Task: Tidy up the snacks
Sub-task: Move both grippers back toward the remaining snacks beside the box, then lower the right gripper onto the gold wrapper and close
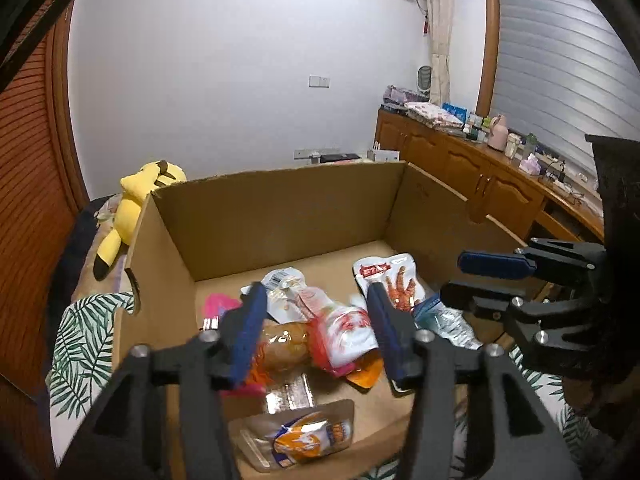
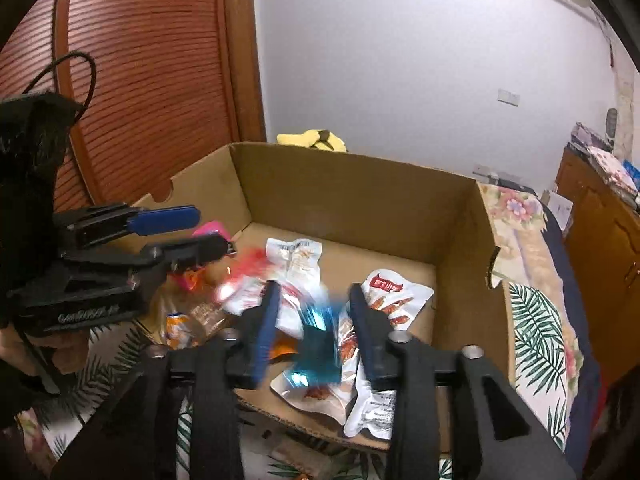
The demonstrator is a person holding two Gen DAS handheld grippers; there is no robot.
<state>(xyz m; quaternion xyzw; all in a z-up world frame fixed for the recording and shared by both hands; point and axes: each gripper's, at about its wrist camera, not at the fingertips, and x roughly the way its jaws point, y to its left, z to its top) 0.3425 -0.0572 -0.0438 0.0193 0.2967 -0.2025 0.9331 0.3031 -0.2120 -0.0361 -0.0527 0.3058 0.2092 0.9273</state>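
Observation:
An open cardboard box [image 1: 280, 216] [image 2: 360, 200] sits on the bed and holds several snack packets. In the left wrist view my left gripper [image 1: 316, 300] is open above a white and red packet [image 1: 346, 330] and a brown bread pack [image 1: 286, 346]; an orange packet [image 1: 310, 436] lies nearer. My right gripper [image 2: 312, 300] is open above the box; a blurred blue packet [image 2: 318, 344] shows between its fingers, apart from both. A white chicken-feet packet [image 2: 394, 296] [image 1: 394, 280] lies at the right. Each gripper shows in the other's view [image 1: 464, 276] [image 2: 208, 228].
A yellow plush toy [image 1: 132, 208] lies behind the box. The bed cover has a leaf print [image 2: 536, 336]. A wooden cabinet [image 1: 460, 168] with clutter on top runs along the right wall. A brown slatted door [image 2: 140, 80] stands at the left.

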